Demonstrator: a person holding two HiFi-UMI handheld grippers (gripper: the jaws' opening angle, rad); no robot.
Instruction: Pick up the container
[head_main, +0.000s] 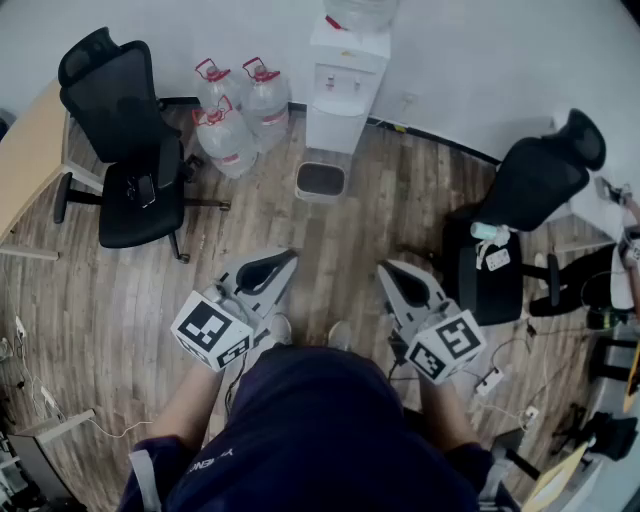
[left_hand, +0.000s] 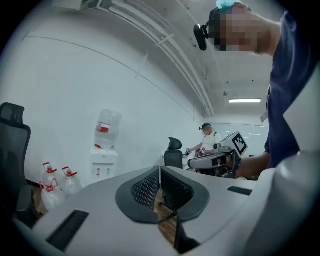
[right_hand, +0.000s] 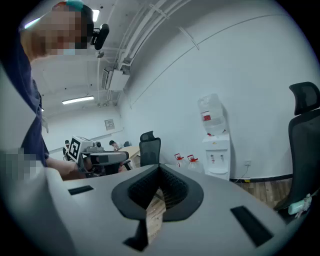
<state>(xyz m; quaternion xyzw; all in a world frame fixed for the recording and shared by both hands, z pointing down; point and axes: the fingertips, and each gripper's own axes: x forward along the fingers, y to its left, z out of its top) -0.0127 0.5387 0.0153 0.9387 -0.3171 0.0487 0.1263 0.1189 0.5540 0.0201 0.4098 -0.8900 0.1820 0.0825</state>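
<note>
Left gripper (head_main: 283, 258): jaws fully closed, pads together, nothing between them. Right gripper (head_main: 388, 270): same state, closed and empty. Both are held over the wood floor (head_main: 380, 190), side by side and apart.

The container (head_main: 320, 180), a grey open bin, stands on the floor beyond the grippers, touching neither, just in front of the dispenser (head_main: 345, 85) at the far wall. Bottles (head_main: 240, 110) stand left of the dispenser. One chair (head_main: 135, 150) stands at left, another (head_main: 520, 220) at right.

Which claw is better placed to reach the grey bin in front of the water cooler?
Left, narrowly: in the head view the left claw lies slightly nearer the bin than the right claw. Both are shut and empty.
</note>
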